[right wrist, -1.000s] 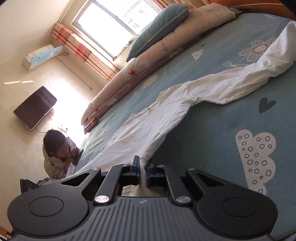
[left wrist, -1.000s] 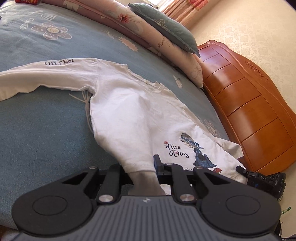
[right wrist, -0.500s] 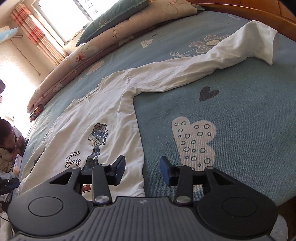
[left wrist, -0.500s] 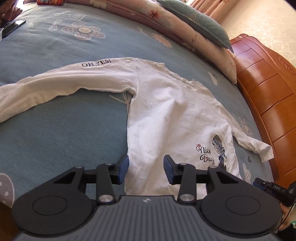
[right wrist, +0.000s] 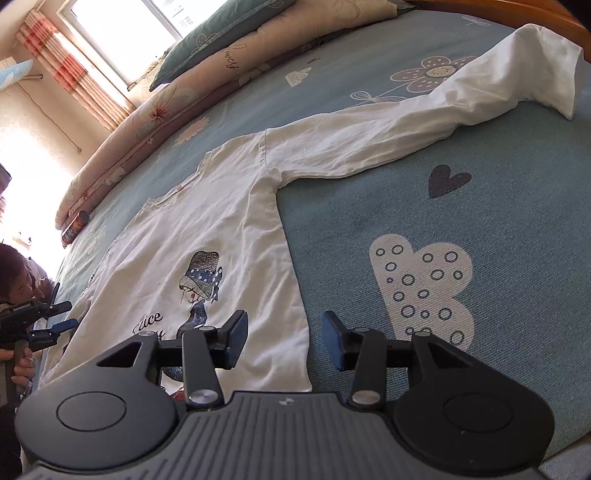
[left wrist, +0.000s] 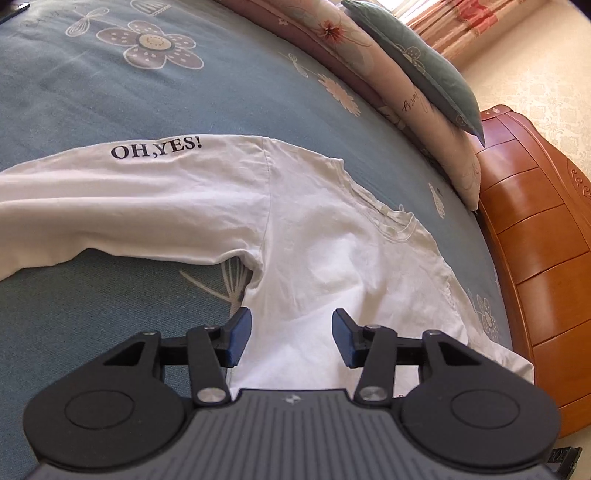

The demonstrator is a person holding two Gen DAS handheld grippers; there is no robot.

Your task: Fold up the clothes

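A white long-sleeved shirt [left wrist: 332, 266] lies flat and face up on the blue bedsheet [left wrist: 92, 302]. Its left sleeve, printed "OH,YES!" [left wrist: 155, 151], stretches out to the left. My left gripper [left wrist: 291, 338] hovers over the body just below that armpit. Its jaws are opening, with fabric under the gap and nothing pinched. In the right wrist view the shirt [right wrist: 207, 229] shows a printed girl [right wrist: 201, 280], and its other sleeve [right wrist: 443, 110] runs up to the right. My right gripper [right wrist: 284, 339] straddles the shirt's side edge near the hem. Its jaws are opening too, and the pads are off the cloth.
A rolled floral quilt [left wrist: 369, 62] and a teal pillow [left wrist: 417, 70] line the bed's far side, next to a wooden bed board [left wrist: 535, 258]. A person [right wrist: 18, 273] sits beyond the left bed edge. A can [right wrist: 75, 227] lies by the quilt, near a bright window [right wrist: 122, 33].
Both grippers were shut on the shirt's hem and have let go and opened. The shirt has dropped flat. My left gripper has moved up the shirt towards the armpit.
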